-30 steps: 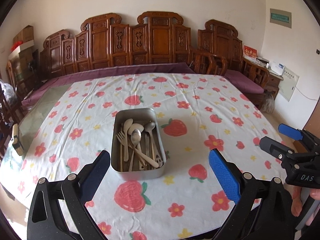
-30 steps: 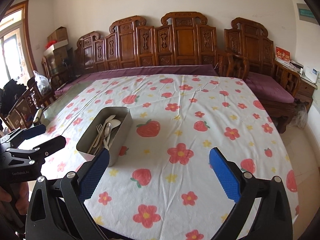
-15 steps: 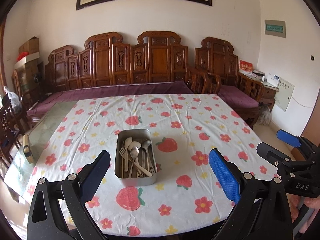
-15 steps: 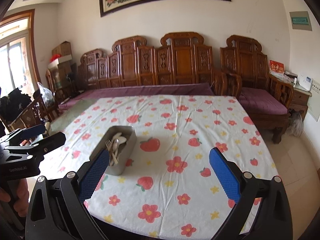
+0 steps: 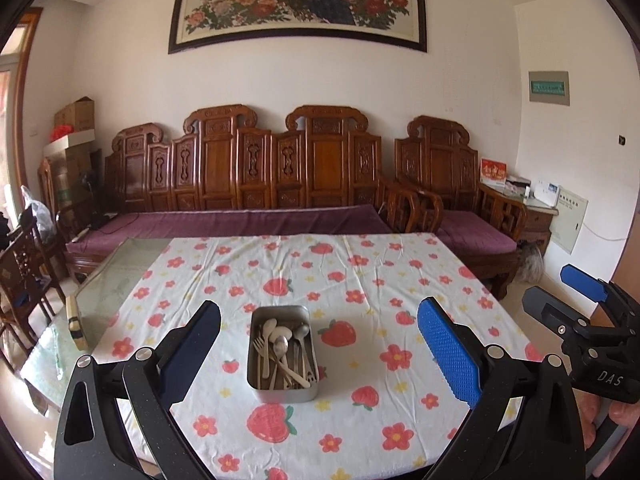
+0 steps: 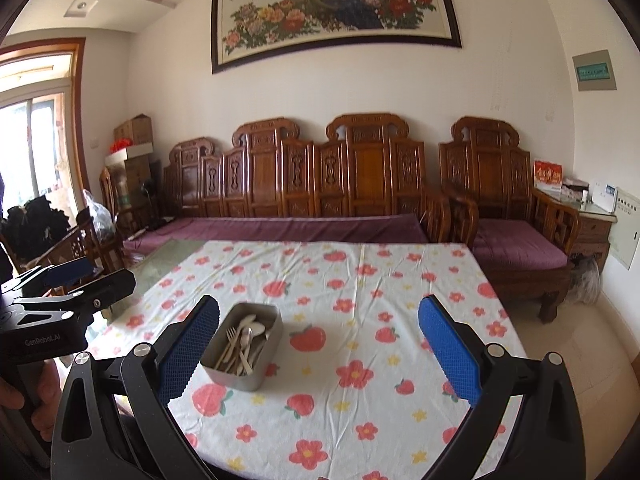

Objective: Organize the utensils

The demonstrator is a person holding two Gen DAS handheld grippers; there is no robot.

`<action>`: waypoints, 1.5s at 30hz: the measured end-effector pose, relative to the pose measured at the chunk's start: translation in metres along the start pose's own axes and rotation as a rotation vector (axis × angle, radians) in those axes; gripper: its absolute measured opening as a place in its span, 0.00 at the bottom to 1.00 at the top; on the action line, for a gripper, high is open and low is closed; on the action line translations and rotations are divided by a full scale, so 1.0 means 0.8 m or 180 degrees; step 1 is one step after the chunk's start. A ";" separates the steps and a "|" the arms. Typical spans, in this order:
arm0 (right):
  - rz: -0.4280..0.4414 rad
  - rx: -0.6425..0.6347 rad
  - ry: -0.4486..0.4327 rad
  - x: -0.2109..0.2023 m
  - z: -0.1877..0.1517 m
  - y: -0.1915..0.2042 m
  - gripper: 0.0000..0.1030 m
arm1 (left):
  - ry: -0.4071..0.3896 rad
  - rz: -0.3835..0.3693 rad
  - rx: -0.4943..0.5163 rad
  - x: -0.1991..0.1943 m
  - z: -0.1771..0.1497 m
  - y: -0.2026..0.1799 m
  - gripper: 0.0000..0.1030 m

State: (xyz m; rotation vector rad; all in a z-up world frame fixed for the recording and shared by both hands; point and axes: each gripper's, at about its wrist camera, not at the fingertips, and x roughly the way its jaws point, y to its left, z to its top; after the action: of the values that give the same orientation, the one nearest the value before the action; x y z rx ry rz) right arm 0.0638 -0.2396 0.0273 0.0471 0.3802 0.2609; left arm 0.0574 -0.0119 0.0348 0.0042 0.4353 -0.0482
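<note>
Both grippers, left gripper point(image 5: 319, 350) and right gripper point(image 6: 319, 346), wide open, empty. Metal tin point(image 5: 283, 354) of utensils point(image 5: 282, 354) lower-center, long axis pointing away; left gripper lined up.

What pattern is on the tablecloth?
White tablecloth with red flowers, strawberries and small yellow stars; clearest in the left wrist view.

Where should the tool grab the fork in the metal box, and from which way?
Probably by its tines end. The pale fork lies along the left inside wall of the rectangular metal tin, tines pointing to the far end, its handle buried among the spoons. Come straight down from above: the tin's walls block any sideways approach. The open left tool is nearest.
</note>
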 end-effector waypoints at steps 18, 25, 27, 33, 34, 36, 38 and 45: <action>0.0005 0.0003 -0.0115 -0.021 0.005 0.006 0.98 | -0.0165 0.0020 -0.0019 -0.029 0.005 0.003 0.93; -0.0019 0.0018 -0.0104 -0.015 -0.001 0.008 0.98 | -0.0168 0.0026 -0.0018 -0.029 0.005 0.005 0.93; -0.0026 0.0018 -0.0098 -0.014 -0.003 0.009 0.98 | -0.0167 0.0026 -0.0024 -0.029 0.005 0.005 0.93; -0.0028 0.0021 -0.0099 -0.013 -0.005 0.010 0.98 | -0.0168 0.0022 -0.0024 -0.029 0.004 0.005 0.93; -0.0026 0.0020 -0.0097 -0.012 -0.004 0.009 0.98 | -0.0169 0.0021 -0.0025 -0.029 0.005 0.005 0.93; -0.0026 0.0019 -0.0097 -0.012 -0.005 0.009 0.98 | -0.0170 0.0024 -0.0021 -0.029 0.004 0.005 0.93; -0.0027 0.0022 -0.0098 -0.013 -0.004 0.010 0.98 | -0.0166 0.0024 -0.0025 -0.029 0.004 0.006 0.93; -0.0020 0.0023 -0.0093 -0.014 -0.003 0.010 0.98 | -0.0161 0.0023 -0.0024 -0.029 0.004 0.007 0.93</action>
State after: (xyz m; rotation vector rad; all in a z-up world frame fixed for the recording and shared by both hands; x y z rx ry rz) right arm 0.0506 -0.2345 0.0300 0.0569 0.3523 0.2525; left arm 0.0378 -0.0055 0.0478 -0.0028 0.3848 -0.0394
